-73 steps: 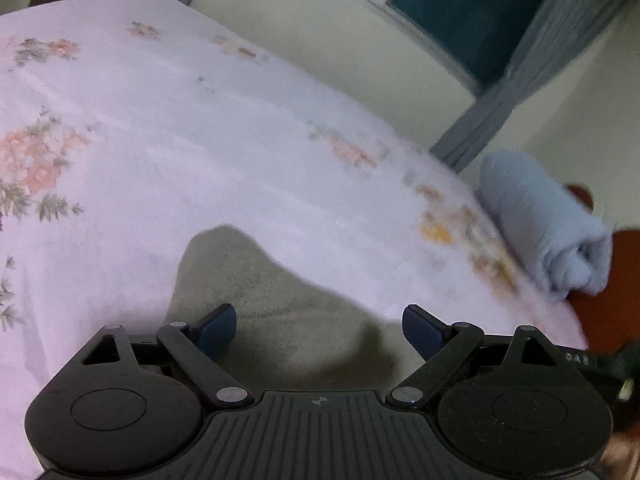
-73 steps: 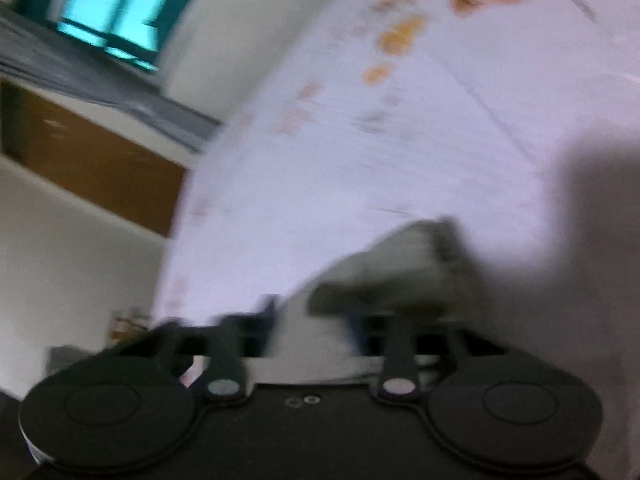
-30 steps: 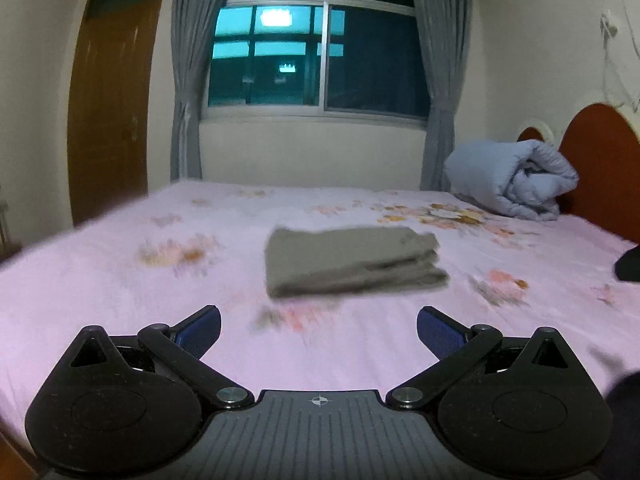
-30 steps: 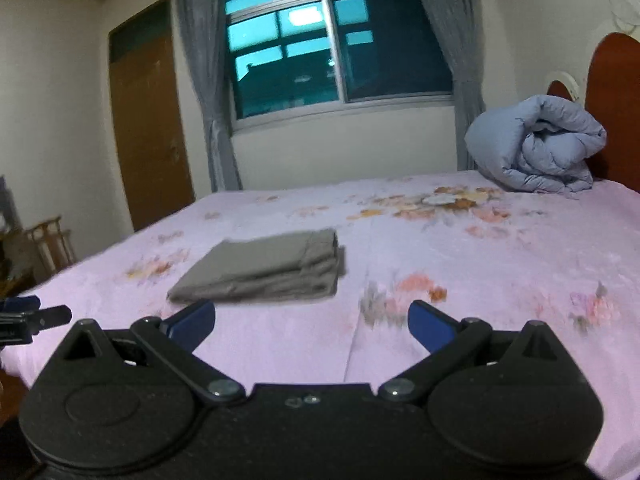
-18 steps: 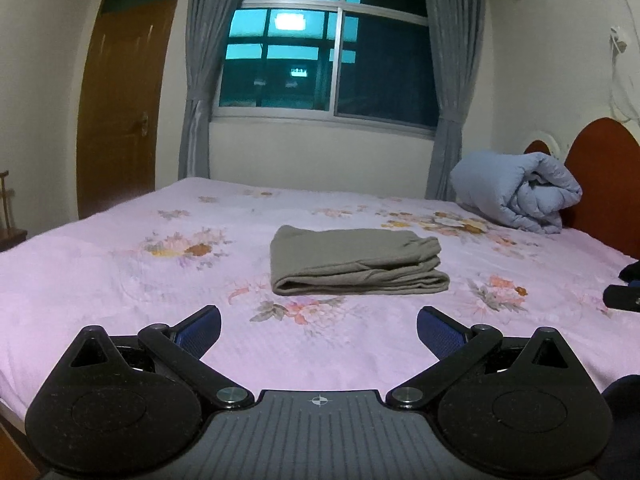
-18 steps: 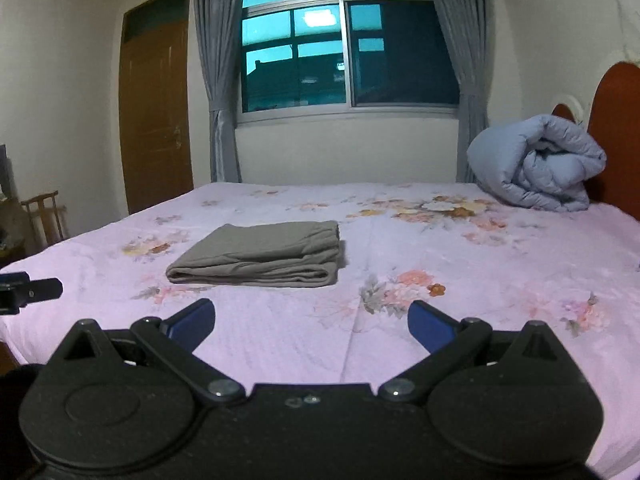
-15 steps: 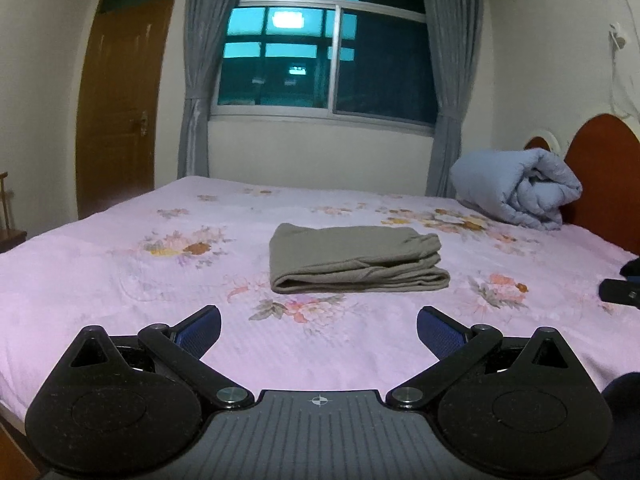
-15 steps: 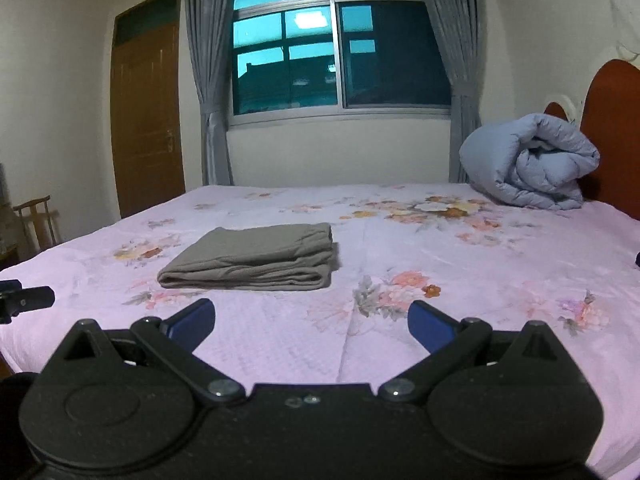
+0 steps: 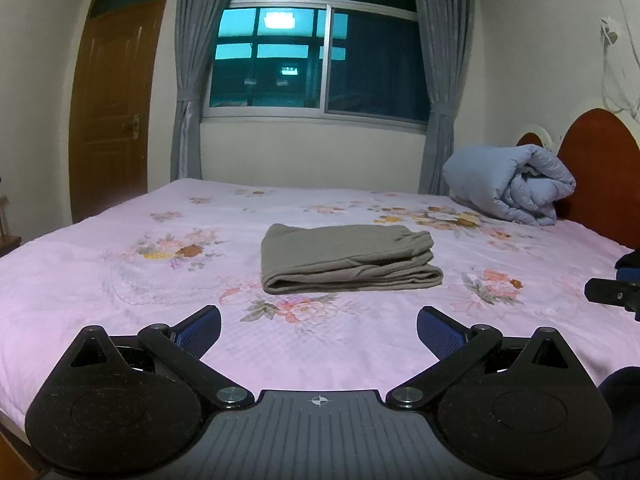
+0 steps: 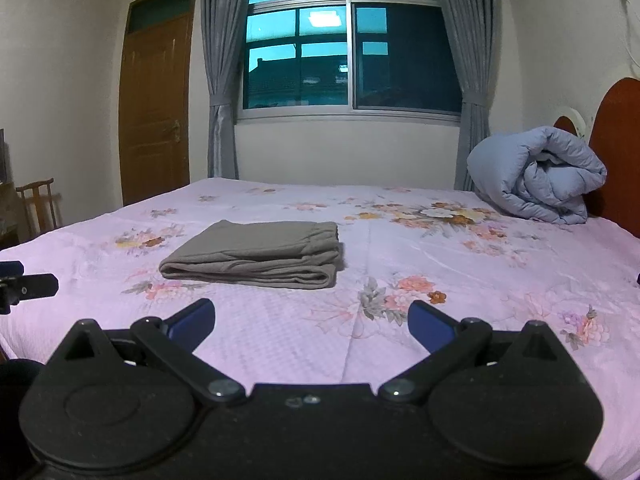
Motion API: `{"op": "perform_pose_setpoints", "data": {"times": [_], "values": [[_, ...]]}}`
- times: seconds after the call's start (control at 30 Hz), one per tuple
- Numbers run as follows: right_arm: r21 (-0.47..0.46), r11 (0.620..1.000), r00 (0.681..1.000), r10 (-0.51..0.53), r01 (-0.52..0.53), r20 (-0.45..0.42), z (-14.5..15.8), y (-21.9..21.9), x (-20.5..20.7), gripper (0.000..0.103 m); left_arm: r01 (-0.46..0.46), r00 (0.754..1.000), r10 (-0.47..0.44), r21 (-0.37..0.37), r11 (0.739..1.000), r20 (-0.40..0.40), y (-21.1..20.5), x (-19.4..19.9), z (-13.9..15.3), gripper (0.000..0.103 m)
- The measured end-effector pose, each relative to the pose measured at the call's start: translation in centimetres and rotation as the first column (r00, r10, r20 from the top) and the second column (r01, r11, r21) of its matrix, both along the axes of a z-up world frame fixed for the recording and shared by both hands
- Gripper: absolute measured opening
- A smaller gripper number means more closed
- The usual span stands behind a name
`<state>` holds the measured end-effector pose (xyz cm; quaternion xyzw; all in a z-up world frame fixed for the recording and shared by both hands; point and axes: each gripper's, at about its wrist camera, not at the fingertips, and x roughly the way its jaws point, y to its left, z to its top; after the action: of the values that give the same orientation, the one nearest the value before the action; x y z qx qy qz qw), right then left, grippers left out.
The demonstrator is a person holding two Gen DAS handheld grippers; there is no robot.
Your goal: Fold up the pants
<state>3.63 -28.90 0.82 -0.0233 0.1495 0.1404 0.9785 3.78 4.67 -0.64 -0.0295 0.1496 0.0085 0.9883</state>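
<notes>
1. The left claw fills the bottom of its view, spread wide and holding nothing, blue pads well apart over the pink bedspread.
2. The right claw sits the same way at the bottom of its view: wide and empty.
3. The pants lie folded into a flat grey stack at the middle of the bed, well beyond both claws and touched by neither.
4. Against 2.4 seconds ago, when both cameras were close over the cloth and the right claw looked closed on a grey bunch, both claws are now pulled back to the near edge. Over the last half second the views hardly change.
5. The left view shows the right claw's tip at its right edge; the right view shows the left claw's tip at its left edge, plus a wooden chair by the door.
6. Both show the window upper centre and a rolled blue quilt at the right, against the headboard.
</notes>
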Motion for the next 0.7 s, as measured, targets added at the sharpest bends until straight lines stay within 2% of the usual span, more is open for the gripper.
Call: {"op": "perform_pose_setpoints", "data": {"times": [0.7], "values": [[0.01,1.0,1.0,-0.003,0.003,-0.009,0.11,0.03,-0.05,0.097,0.002,1.0,-0.002,-0.004,1.0,0.001,-0.27,0.16,-0.09,0.103]]}}
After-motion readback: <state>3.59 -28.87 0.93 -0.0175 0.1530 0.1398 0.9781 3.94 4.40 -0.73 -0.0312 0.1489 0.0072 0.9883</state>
